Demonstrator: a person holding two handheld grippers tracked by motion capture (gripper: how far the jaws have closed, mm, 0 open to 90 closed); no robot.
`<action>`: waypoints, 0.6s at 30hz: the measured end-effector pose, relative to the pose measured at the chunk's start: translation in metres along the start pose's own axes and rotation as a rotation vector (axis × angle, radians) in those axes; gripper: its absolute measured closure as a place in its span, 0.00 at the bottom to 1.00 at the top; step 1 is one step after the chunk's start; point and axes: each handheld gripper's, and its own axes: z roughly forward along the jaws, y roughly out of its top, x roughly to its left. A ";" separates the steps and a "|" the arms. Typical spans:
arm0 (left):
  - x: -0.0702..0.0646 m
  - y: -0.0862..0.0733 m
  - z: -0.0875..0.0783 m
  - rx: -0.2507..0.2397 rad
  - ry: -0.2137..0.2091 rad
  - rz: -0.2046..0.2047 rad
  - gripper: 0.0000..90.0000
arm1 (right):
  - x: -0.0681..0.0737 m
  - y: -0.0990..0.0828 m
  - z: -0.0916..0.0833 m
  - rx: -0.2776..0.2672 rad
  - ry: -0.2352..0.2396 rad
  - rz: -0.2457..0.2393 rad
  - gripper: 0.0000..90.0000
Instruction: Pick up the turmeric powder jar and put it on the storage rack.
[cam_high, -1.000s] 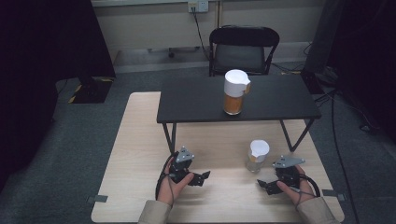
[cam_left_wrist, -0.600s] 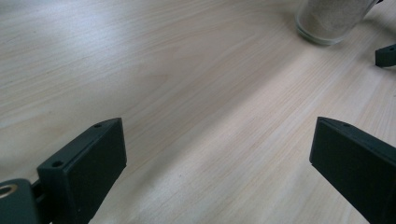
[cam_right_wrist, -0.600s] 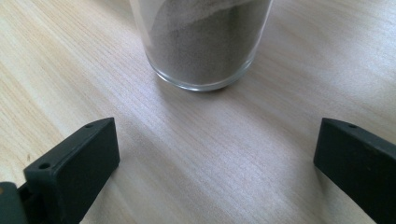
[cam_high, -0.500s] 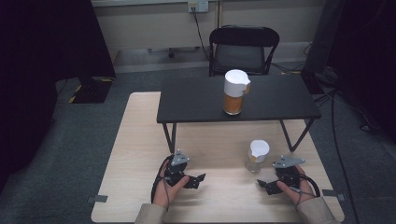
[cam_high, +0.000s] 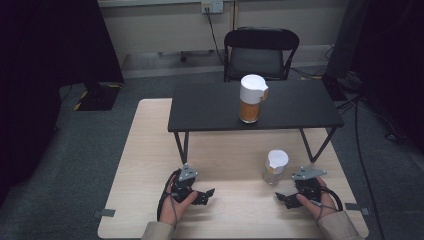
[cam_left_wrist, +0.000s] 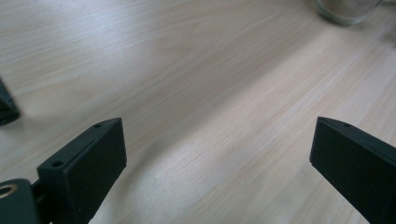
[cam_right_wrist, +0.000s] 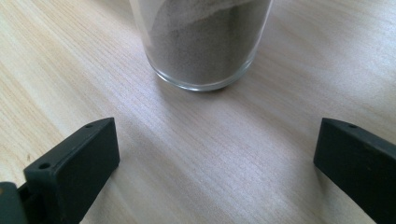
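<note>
A small clear glass with a white lid stands on the light wooden table, front right. In the right gripper view the glass holds grey-brown powder and sits just ahead of the open jaws of my right gripper. In the high view my right gripper rests on the table just right of and nearer than the glass, pointing left. My left gripper lies front left, pointing right, open and holding nothing. From the left gripper the base of the glass shows far off.
A low black table stands on the wooden one at the back, its legs reaching down toward the grippers. On it stands a tall jar with orange contents and a white lid. A black chair is behind.
Both hands have shifted only slightly near the front edge; the right gripper has crept a little left. The glass and the jar have not moved.
</note>
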 end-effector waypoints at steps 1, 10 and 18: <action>0.000 -0.001 0.000 0.003 0.004 -0.001 0.03 | 0.000 0.000 0.000 0.000 0.000 0.000 0.00; -0.004 -0.003 -0.004 0.035 0.033 0.024 0.03 | 0.000 0.000 0.000 0.000 0.000 0.000 0.00; -0.010 -0.003 -0.003 0.072 0.056 0.075 0.03 | 0.000 0.000 0.000 0.000 0.000 0.000 0.00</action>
